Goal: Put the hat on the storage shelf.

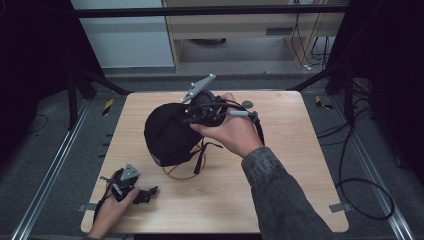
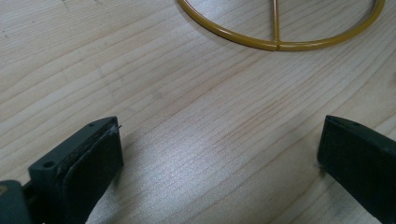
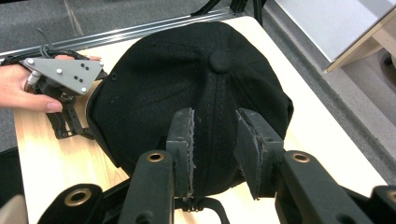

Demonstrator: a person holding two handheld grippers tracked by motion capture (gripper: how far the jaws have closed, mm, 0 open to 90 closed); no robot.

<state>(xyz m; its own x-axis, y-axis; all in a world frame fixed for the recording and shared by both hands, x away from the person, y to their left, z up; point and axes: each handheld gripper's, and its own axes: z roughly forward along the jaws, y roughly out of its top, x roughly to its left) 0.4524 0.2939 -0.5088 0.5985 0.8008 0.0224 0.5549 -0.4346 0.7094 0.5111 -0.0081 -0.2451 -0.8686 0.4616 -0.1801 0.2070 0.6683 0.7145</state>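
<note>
- High view: fixed above the near side, looking forward and down over the whole light wooden table.
- Left gripper view: close and low, facing the yellow wire ring stand.
- Right gripper view: close, facing the black fabric cap; cap and table shared with the high view.

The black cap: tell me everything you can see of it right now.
The black cap is a dark fabric baseball cap with stitched panel seams and a covered button on its crown. It sits raised over a yellow wire stand near the middle of the wooden table. The right gripper holds a fold at the rear of the crown between its pads; a strap hangs below. Its brim cannot be made out. The left gripper rests apart, open, near the table's front left corner.
</note>
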